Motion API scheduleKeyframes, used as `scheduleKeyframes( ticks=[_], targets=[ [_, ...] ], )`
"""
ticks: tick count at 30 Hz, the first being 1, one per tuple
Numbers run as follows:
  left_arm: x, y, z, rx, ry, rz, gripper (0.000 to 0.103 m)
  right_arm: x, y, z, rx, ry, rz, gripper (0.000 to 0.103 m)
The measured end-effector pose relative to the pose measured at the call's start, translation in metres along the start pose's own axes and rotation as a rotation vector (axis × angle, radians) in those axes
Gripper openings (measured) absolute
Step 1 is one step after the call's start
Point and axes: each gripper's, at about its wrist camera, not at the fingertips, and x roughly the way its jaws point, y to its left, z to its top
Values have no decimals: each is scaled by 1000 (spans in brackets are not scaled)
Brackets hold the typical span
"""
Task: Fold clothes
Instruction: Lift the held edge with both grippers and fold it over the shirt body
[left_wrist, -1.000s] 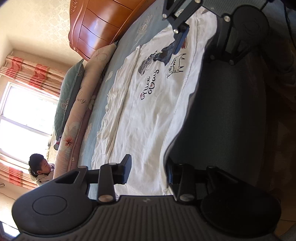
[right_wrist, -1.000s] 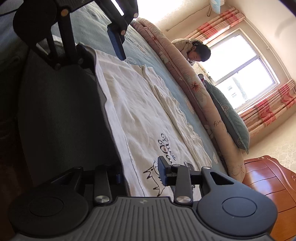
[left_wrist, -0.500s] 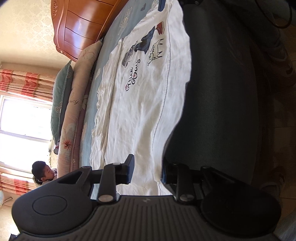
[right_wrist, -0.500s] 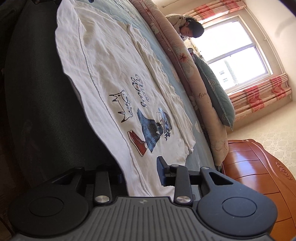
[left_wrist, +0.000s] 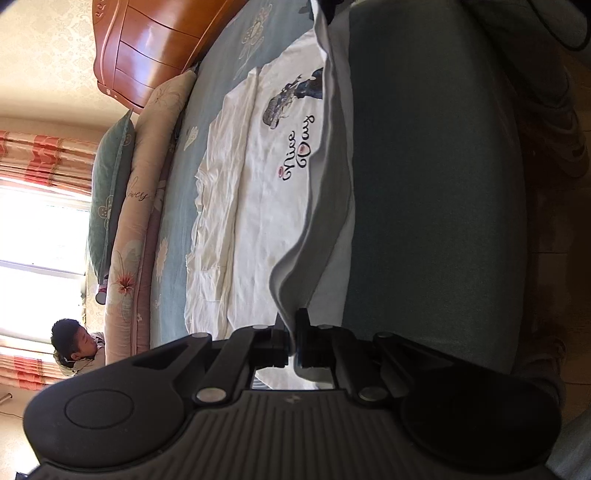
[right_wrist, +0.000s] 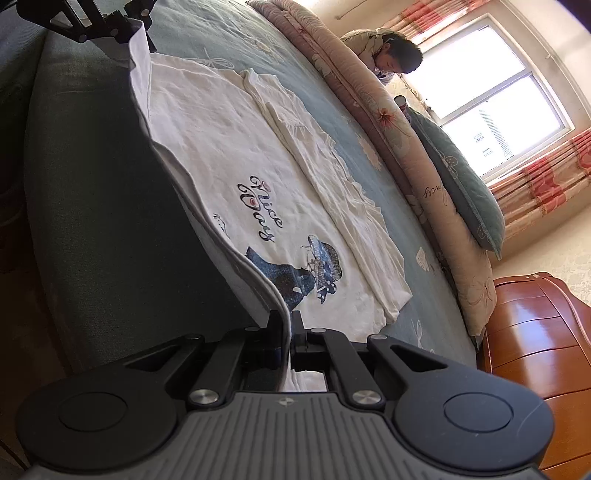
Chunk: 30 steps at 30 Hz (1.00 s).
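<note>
Having been spread a second ago, both grippers (left_wrist: 293, 341) (right_wrist: 285, 338) are now pinched on the white shirt's (left_wrist: 258, 206) bed-edge (left_wrist: 424, 184) side, so folding over can begin.

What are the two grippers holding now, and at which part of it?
Both hold the white T-shirt by its near long edge: the left gripper pinches one end of that edge, the right gripper the other, and the edge is raised off the bed.

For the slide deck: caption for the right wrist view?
Right gripper pinching the near edge of the white printed T-shirt, lifted off the blue-green bed.
</note>
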Motion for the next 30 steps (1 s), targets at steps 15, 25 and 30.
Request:
scheduleKeyframes(
  ticks=[15,25,30],
  targets=[
    [70,75,5,-130,3,103,2,70,-70,42,25,-35,-118,4],
    [133,124,9,-195,4,140,3,142,-124,72,80,-38,-150,4],
    [164,137,9,-205,10,149,4,179,-142,82,95,-36,-163,4]
  ],
)
